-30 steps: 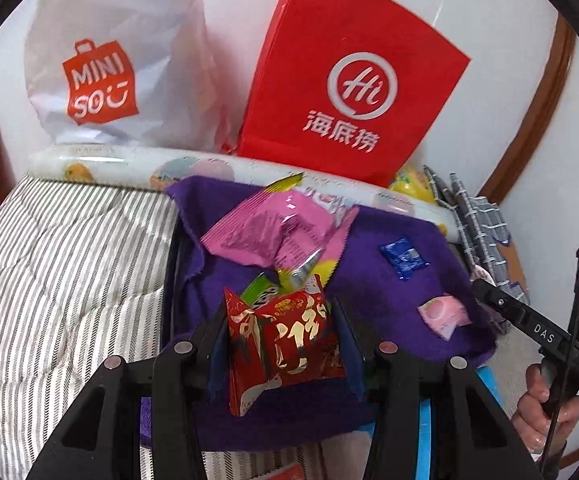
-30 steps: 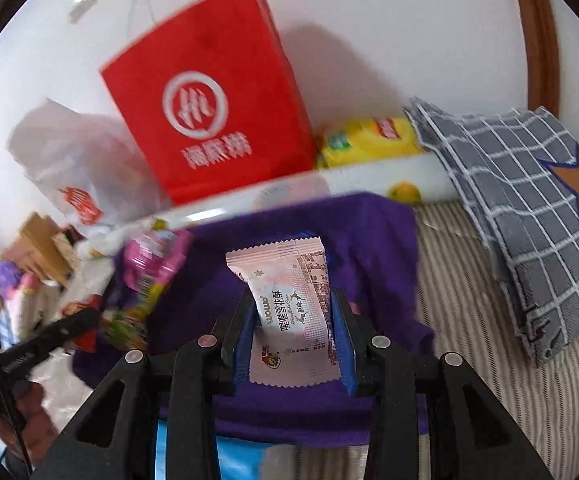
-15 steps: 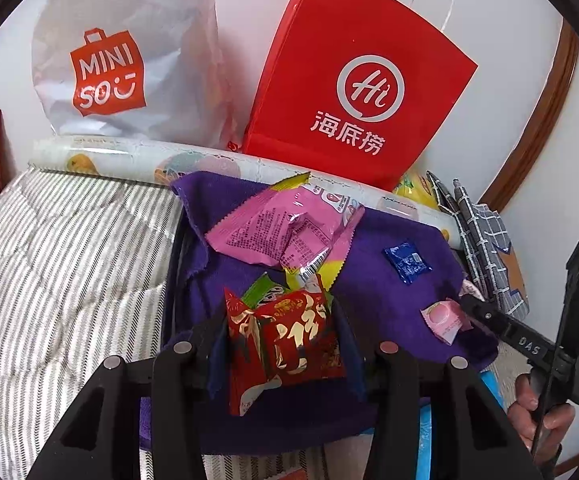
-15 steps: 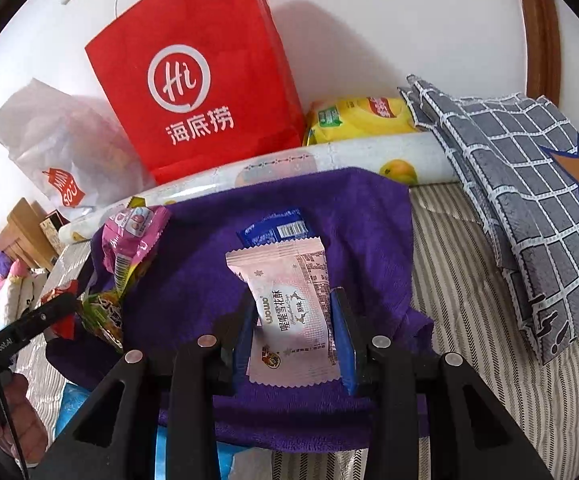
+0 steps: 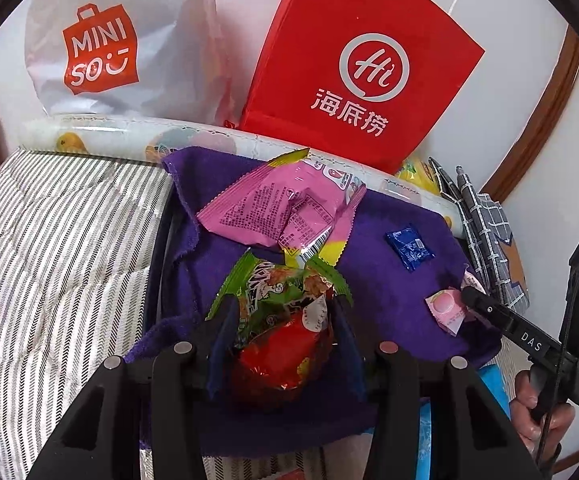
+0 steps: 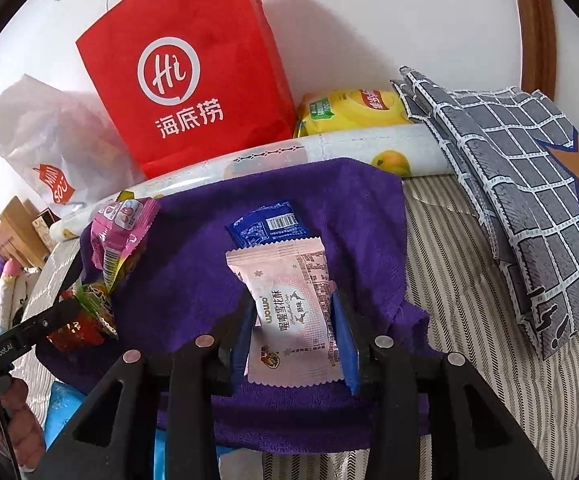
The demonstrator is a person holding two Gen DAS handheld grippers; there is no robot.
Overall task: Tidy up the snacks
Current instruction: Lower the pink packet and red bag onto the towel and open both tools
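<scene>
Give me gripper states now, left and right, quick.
Left gripper: closed on the red snack packet, over the purple cloth.
Right gripper: closed on the pink nougat packet.

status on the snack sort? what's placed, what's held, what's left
Placed: the pink snack bag, green snack packet and blue packet lie on the purple towel. In hand: the left gripper has its jaws around a red snack packet, low over the green one; the right gripper holds a pale pink nougat packet above the towel. Left: setting both down. No final grouping is evident yet.
</scene>
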